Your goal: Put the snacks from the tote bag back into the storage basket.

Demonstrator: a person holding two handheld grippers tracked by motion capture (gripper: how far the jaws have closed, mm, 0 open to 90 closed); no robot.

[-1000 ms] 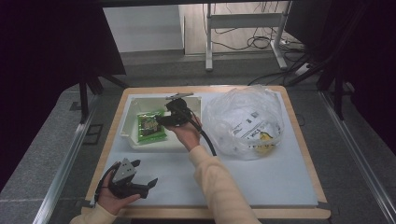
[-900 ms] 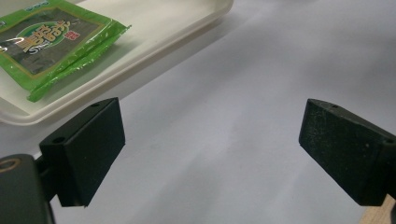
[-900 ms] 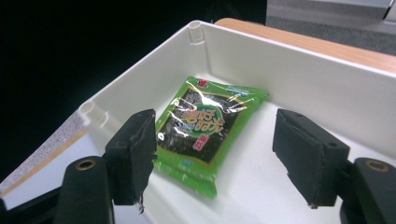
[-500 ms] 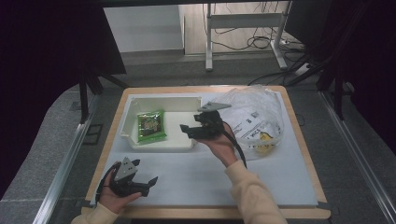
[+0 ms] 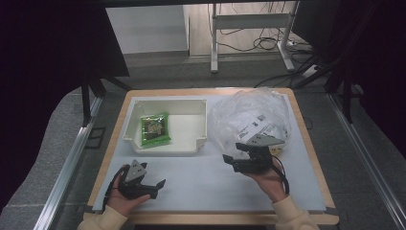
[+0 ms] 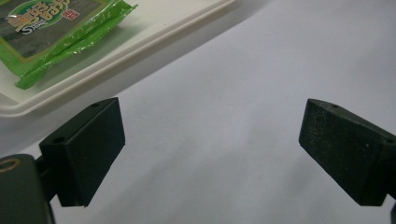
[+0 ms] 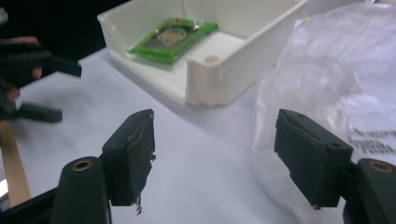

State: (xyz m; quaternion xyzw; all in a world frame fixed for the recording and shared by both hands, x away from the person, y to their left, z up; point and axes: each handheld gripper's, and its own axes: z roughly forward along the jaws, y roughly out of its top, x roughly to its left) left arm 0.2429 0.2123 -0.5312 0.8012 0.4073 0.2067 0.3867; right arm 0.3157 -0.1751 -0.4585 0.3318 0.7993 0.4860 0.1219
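Green snack packet (image 5: 155, 129) lies in white tray (image 5: 201, 125). Left claw (image 5: 158, 188) apart, empty, on surface (image 5: 201, 182). Right claw (image 5: 230, 162) apart beside plastic bag (image 5: 249, 117), possibly touching.

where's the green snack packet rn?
The green snack packet lies flat in the left part of the white tray in the high view, left of the clear plastic bag, beyond the left gripper.
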